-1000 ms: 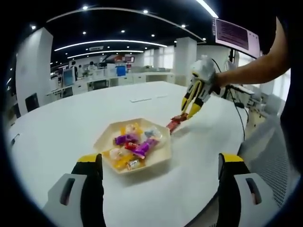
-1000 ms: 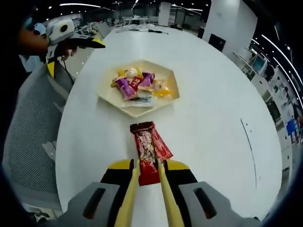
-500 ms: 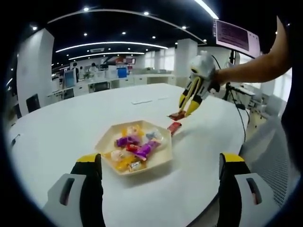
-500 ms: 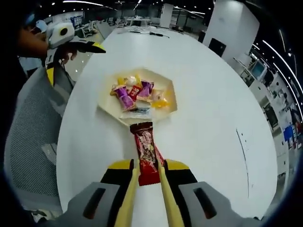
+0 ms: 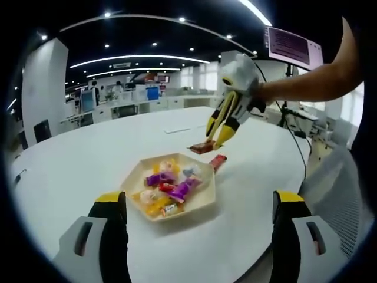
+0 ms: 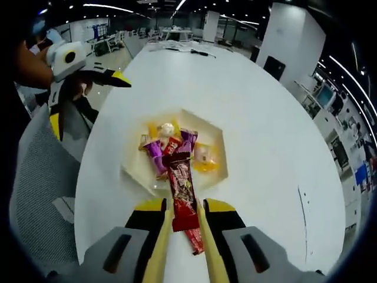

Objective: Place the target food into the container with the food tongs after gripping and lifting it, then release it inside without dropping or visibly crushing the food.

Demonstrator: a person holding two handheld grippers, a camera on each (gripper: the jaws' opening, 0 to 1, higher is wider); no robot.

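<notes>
Right tool (image 6: pixel 181 219) clamps red bar (image 6: pixel 180 188), held above desk (image 6: pixel 271 135); bar's long axis runs straight ahead, far end over tray (image 6: pixel 221 159) near rim. Second bar (image 6: pixel 194 242) lies on desk below. Left tool (image 5: pixel 194 236) open, idle, nearer person.

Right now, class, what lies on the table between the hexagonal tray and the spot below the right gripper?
In the left gripper view, a second red snack bar lies on the white table beside the hexagonal tray, under the right gripper holding a red snack packet.

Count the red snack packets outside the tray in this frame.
2. One red packet is held in the right claw above the tray; another red packet lies on the table beside it.
</notes>
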